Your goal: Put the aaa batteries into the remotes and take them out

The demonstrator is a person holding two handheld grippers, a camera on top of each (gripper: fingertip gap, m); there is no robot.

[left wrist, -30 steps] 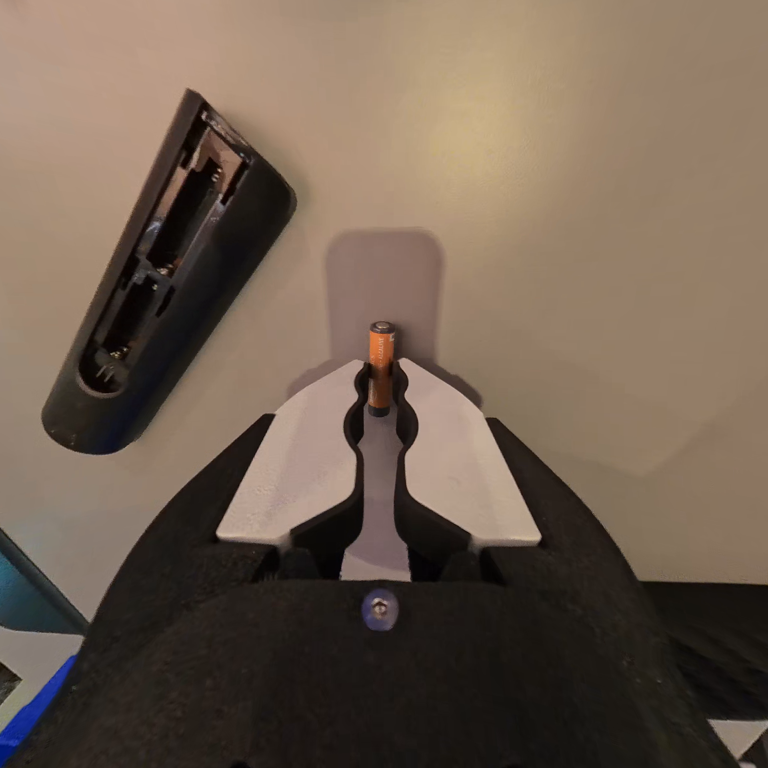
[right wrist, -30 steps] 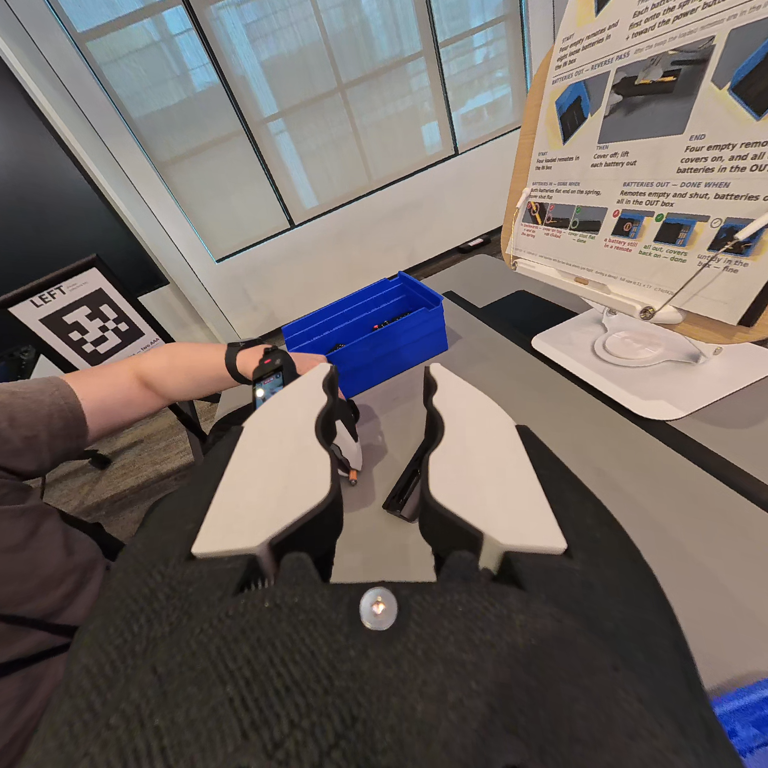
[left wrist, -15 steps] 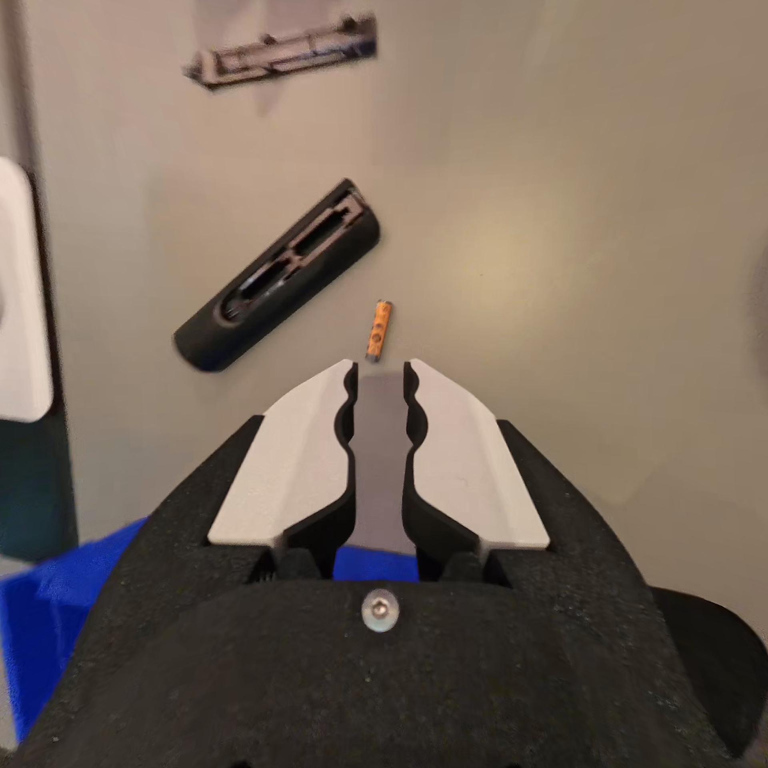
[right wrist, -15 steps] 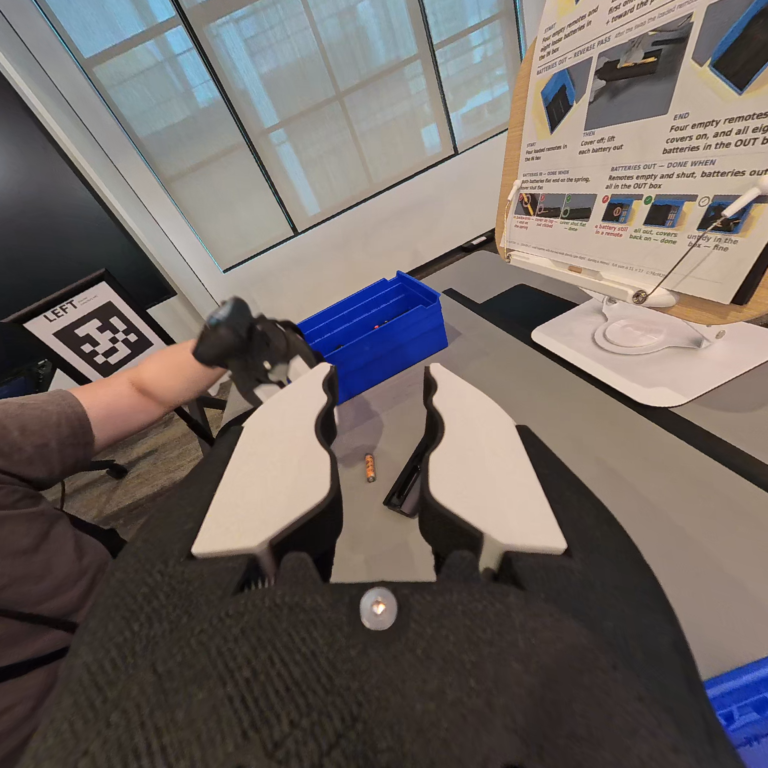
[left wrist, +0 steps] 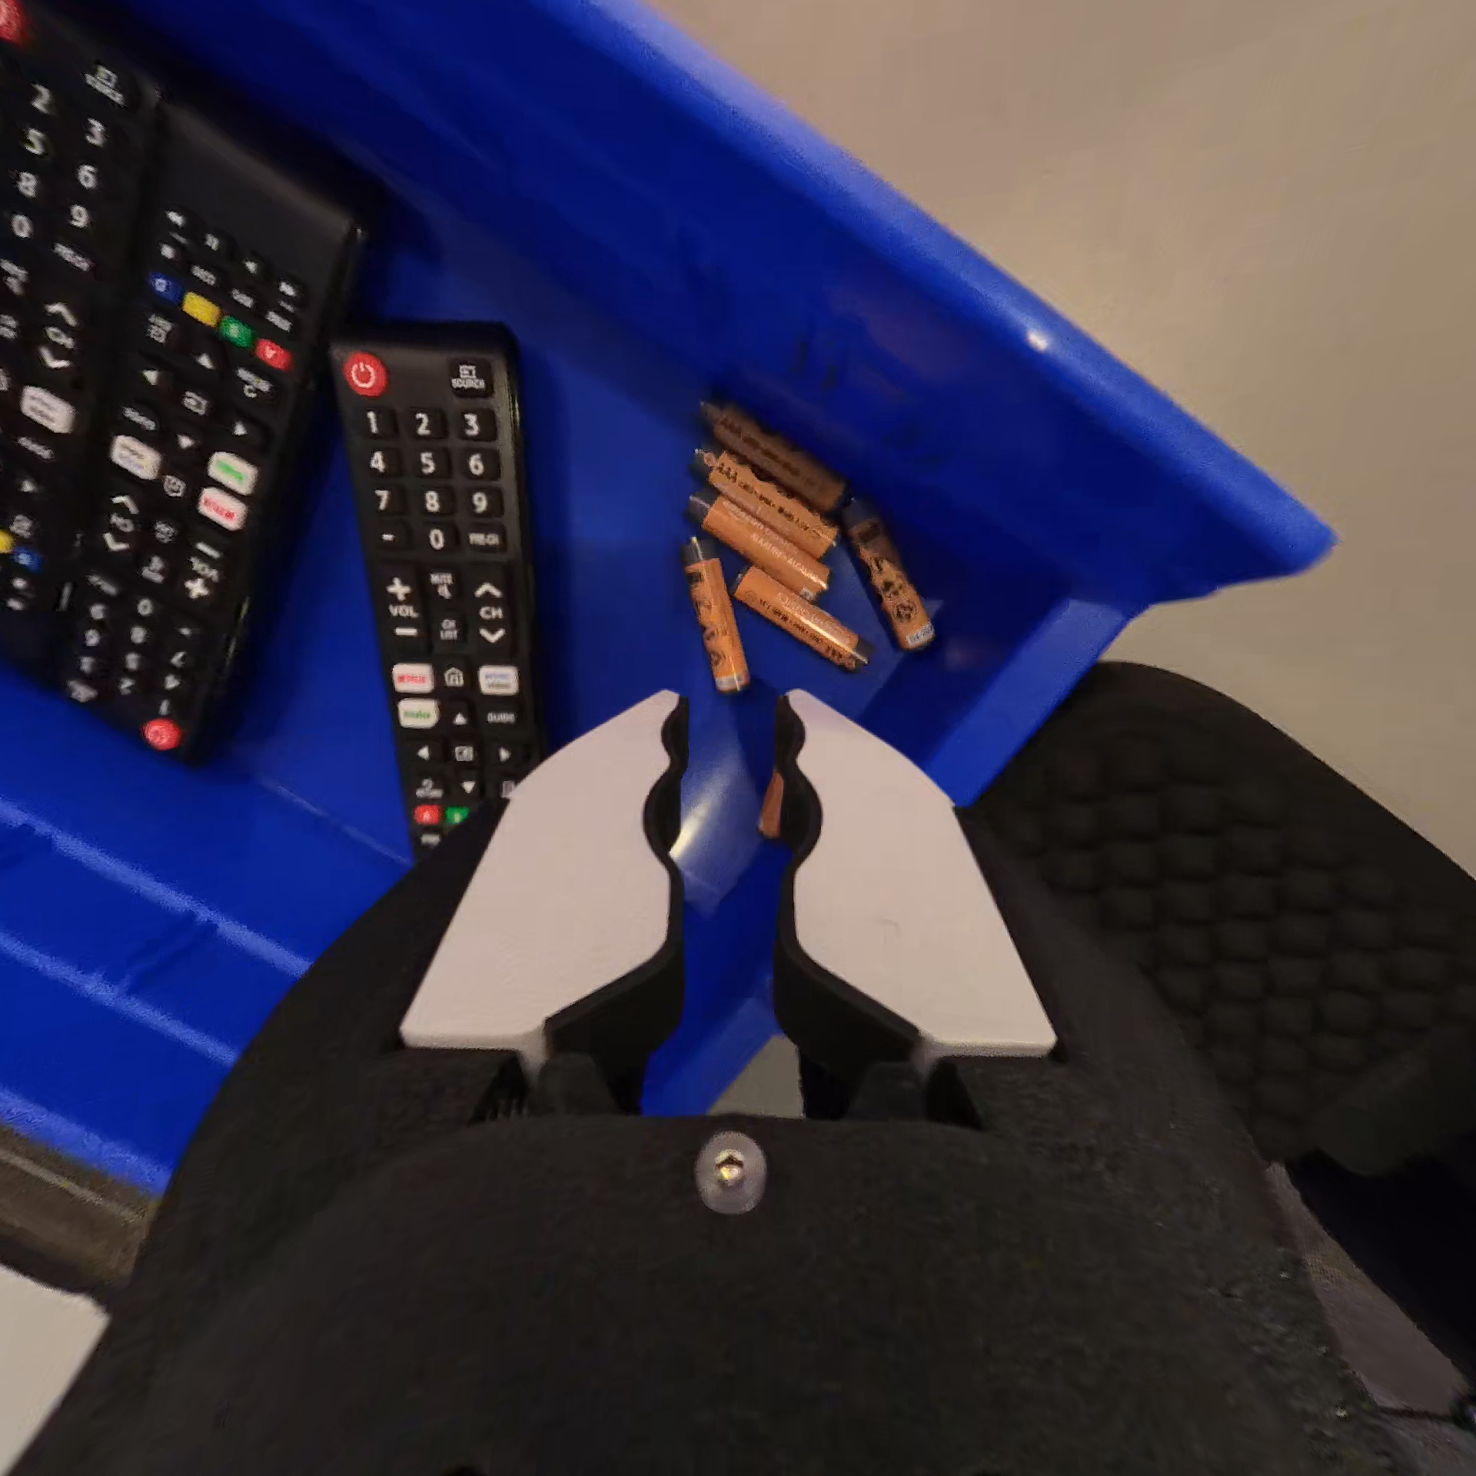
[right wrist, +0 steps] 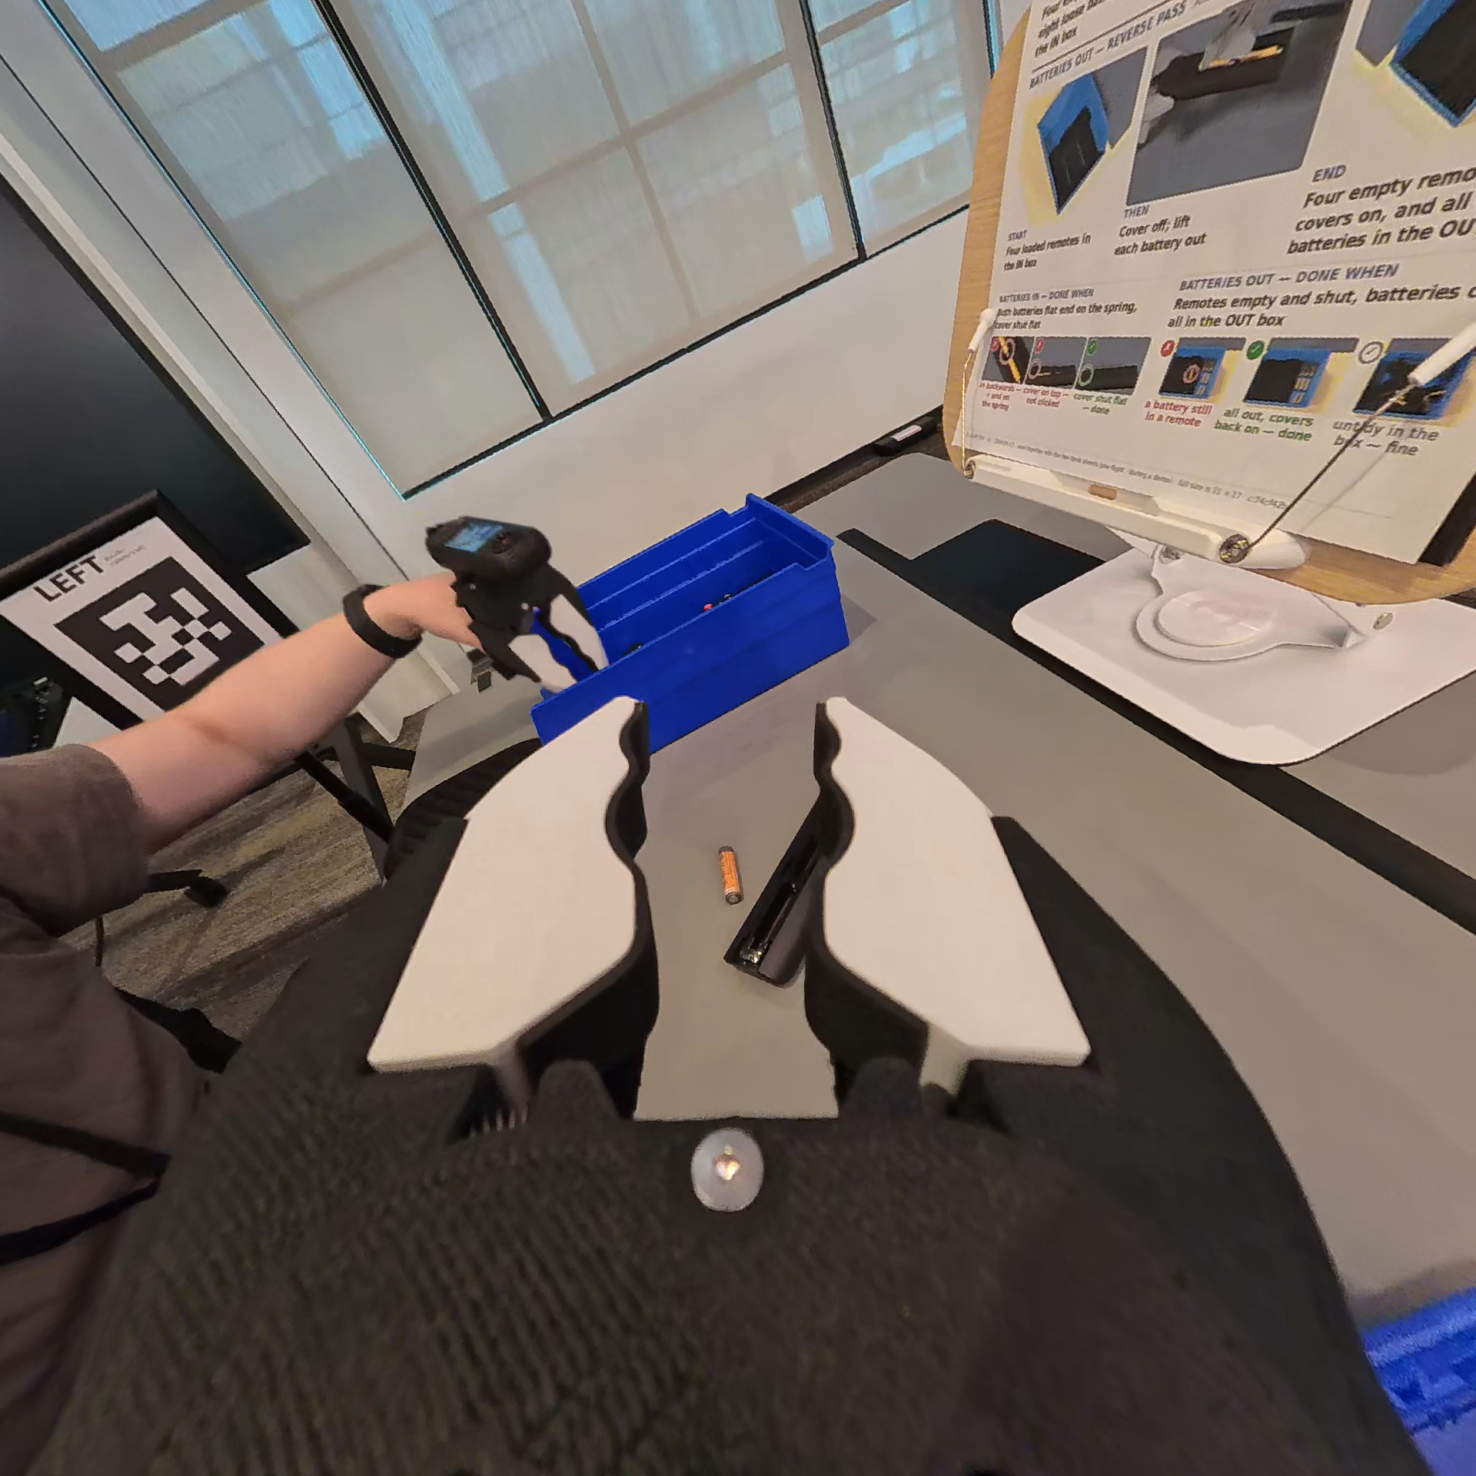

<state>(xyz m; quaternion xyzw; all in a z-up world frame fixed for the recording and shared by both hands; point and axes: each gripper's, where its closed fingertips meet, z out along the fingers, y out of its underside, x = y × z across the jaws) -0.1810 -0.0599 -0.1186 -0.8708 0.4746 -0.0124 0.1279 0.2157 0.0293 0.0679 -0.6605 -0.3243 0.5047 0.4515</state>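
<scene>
- The left gripper (left wrist: 731,703) hangs over the blue bin (left wrist: 1038,447), jaws parted and holding nothing; the step in hand looks like fetching another AAA battery.
- A loose pile of orange AAA batteries (left wrist: 779,535) lies on the bin floor just ahead of the fingertips, near the bin's corner wall. One more orange battery (left wrist: 771,803) shows in the gap between the jaws, partly hidden by the right finger.
- Best pick, to my eye: the battery nearest the tips (left wrist: 715,615), which lies a little apart from the others on the left of the pile. Turn the jaws so they close across its width, not along it, so it seats in the notch of the pads.
- Come down straight; a slanted approach may nudge the pile or catch two at once.
- Black remotes (left wrist: 443,559) lie face up to the gripper's left; keep the left finger clear of them.
- The right gripper (right wrist: 727,719) is released and empty above the tabletop (right wrist: 1038,878). Below and between its fingers lie one orange battery (right wrist: 730,874) and an open black remote (right wrist: 779,910), its battery bay up, side by side but apart.
- The view is slightly blurred, so settle the gripper before closing.
</scene>
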